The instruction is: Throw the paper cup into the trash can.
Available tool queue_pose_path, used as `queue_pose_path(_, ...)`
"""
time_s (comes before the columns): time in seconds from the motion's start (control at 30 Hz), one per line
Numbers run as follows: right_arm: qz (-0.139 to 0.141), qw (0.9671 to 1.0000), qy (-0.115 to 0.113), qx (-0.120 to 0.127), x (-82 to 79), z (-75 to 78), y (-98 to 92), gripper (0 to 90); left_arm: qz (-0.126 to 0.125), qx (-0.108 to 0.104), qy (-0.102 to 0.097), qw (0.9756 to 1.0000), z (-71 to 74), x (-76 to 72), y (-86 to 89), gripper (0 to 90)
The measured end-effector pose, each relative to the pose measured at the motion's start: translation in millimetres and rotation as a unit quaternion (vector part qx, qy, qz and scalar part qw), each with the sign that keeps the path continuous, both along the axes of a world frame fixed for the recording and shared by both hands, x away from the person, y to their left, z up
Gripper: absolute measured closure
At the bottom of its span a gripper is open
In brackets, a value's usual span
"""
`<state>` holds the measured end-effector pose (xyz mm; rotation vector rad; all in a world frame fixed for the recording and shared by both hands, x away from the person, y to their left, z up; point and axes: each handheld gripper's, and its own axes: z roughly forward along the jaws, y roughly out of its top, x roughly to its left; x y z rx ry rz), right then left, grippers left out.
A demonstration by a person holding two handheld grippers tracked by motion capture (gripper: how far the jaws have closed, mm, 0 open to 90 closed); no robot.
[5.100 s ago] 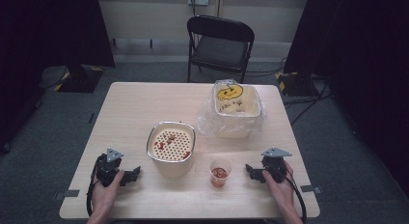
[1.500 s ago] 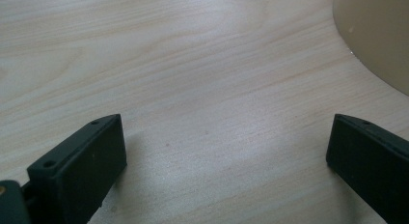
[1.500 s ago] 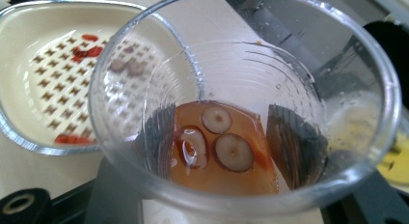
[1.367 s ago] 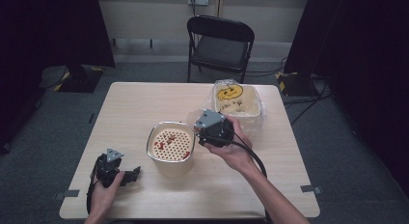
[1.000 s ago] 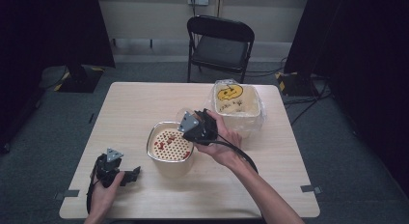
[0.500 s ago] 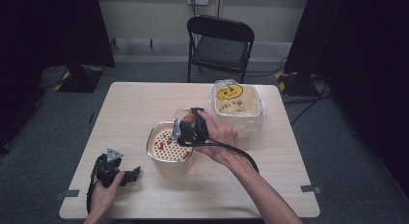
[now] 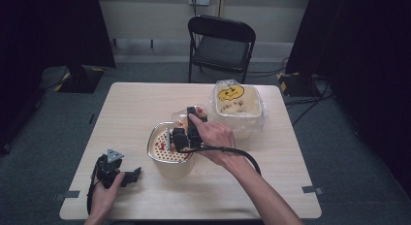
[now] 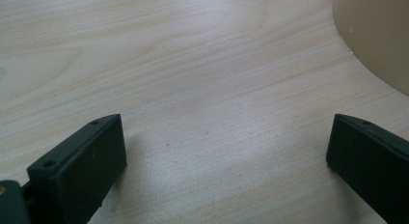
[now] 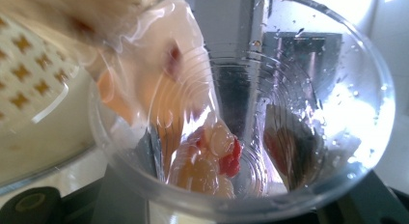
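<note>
Tipping a clear plastic cup (image 9: pixel 251 113) over the perforated strainer bowl (image 7: pixel 167 150) at the middle of the high view, your right gripper (image 7: pixel 180 136) has its jaws closed on that cup, with red and pale bits sitting at the cup's bottom. Your left gripper (image 7: pixel 116 172) rests at the lower left of the table (image 7: pixel 121 108), jaws spread wide on bare wood. At upper right, a wrapped container (image 7: pixel 237 104) carries a yellow pumpkin-face drawing; its writing is too small to read.
</note>
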<state>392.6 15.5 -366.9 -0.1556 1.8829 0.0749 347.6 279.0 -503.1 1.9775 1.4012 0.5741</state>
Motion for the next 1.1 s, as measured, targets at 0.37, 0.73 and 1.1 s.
queue_pose_path(0.37,0.009,0.9916,-0.084,-0.098,0.3,-7.6,-0.8,48.6,0.0,0.0,0.0,1.0,0.0,0.0,0.0,0.0)
queue_pose_path(0.73,0.018,0.969,-0.168,-0.181,-4.1,-8.4,3.5,49.1,0.0,0.0,0.0,1.0,0.0,0.0,0.0,0.0)
queue_pose_path(1.1,0.024,0.9415,-0.217,-0.256,-2.3,-14.5,1.4,49.7,0.0,0.0,0.0,1.0,0.0,0.0,0.0,0.0)
